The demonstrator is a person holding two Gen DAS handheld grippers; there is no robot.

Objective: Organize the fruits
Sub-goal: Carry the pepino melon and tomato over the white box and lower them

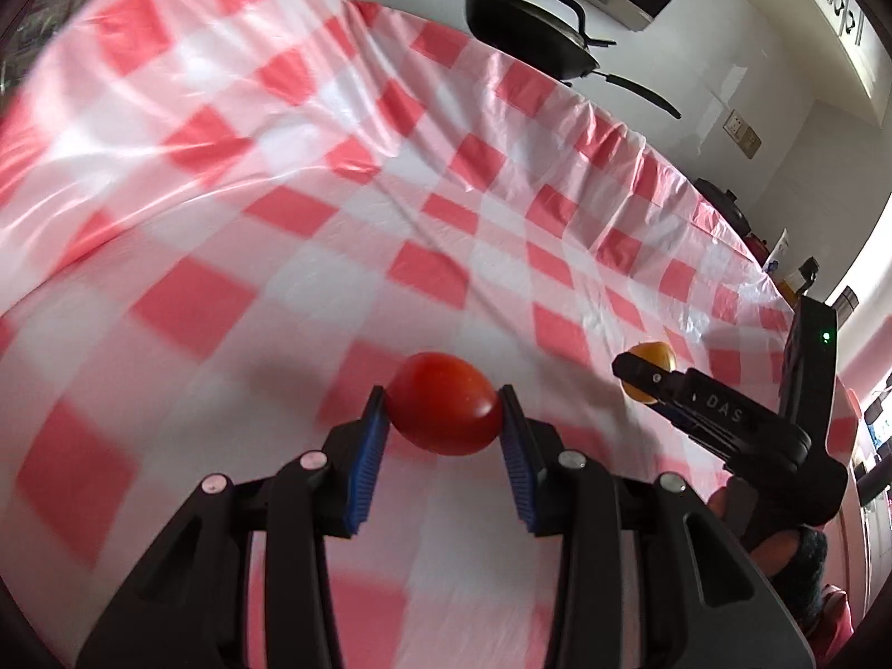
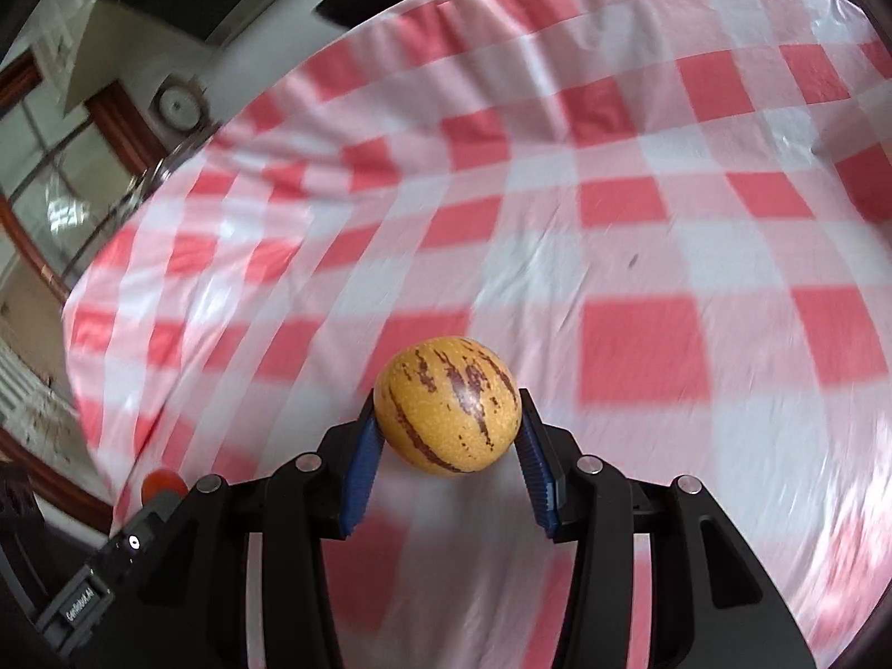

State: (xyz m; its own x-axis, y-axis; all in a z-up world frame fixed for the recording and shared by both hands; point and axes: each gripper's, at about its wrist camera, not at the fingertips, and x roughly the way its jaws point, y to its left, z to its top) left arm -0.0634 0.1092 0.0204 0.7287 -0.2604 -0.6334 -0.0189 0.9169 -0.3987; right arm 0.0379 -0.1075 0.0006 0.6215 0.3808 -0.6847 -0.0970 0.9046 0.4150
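Both grippers loaded, one fruit each, carried above the checked cloth.

Left gripper (image 1: 444, 410), bottom centre of its view: blue pads clamped on a red tomato (image 1: 443, 410), held clear of the red-and-white tablecloth (image 1: 279, 195). Right gripper (image 2: 447, 411), bottom centre of its own view: pads clamped on a yellow fruit with purple streaks (image 2: 447, 404), also off the cloth. No bowl or tray for them visible in either view; black pan (image 1: 529, 39) on the counter, upper right. Risks, as judged: both fruits are round and smooth, gripped only at their sides, so a quick swing could roll one out. The tomato looks soft and may bruise under more squeeze. Grippers run close together, lower right; a bump could knock either fruit loose.
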